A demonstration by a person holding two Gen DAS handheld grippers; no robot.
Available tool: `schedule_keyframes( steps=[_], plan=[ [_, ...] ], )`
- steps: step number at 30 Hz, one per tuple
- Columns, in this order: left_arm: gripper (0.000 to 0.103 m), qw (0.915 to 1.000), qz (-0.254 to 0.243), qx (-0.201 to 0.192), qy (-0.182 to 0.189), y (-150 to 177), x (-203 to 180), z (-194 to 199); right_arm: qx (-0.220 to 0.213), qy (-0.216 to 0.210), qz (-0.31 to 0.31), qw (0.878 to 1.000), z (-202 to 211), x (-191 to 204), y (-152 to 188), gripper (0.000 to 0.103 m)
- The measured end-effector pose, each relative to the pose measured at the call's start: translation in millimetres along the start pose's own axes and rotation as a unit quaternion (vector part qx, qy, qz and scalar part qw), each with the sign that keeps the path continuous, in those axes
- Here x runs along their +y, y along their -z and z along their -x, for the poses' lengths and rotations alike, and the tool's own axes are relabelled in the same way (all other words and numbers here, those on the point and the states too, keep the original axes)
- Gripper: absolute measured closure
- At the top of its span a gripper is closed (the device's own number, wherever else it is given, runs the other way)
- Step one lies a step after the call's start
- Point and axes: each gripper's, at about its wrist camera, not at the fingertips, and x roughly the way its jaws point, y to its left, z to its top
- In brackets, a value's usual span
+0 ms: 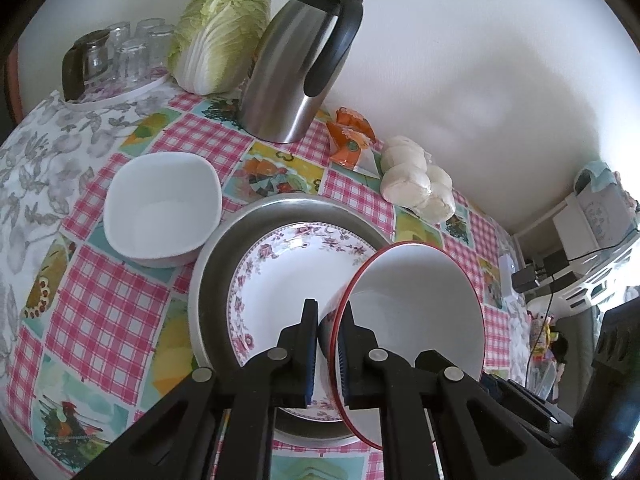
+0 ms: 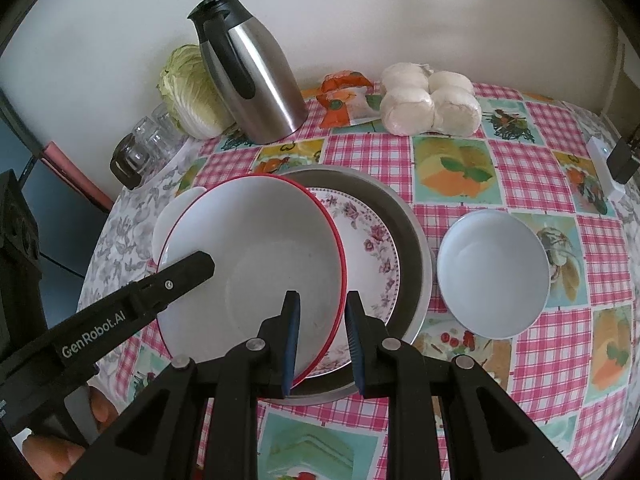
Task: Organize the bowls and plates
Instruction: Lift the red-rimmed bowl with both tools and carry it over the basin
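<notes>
My left gripper [image 1: 331,312] is shut on the rim of a red-rimmed white bowl [image 1: 416,304] and holds it tilted over a floral plate [image 1: 288,264] that lies in a metal pan [image 1: 216,256]. In the right wrist view the same bowl [image 2: 256,256] hangs over the plate [image 2: 372,240] and pan [image 2: 416,248], with the left gripper's finger inside it. My right gripper [image 2: 323,304] is open, its fingers on either side of the bowl's rim without clamping it. A square white bowl [image 1: 160,208] sits left of the pan. A round white bowl [image 2: 492,272] sits right of it.
A steel thermos jug [image 1: 304,56], a napa cabbage [image 1: 220,36], upturned glasses [image 1: 120,52], an orange packet [image 1: 350,136] and bagged white buns [image 1: 416,184] line the back of the checked tablecloth by the wall. A small white device [image 2: 604,168] lies at the table's right edge.
</notes>
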Motion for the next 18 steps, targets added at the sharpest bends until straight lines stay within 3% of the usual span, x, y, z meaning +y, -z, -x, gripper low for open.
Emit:
schedule_keyframes(
  steps=[18],
  plan=[
    [0.092, 0.9998, 0.015, 0.009, 0.009, -8.6, 16.1, -13.5, 0.007, -0.022, -0.019, 1.0, -19.2, -0.3, -3.2, 0.079]
  ],
)
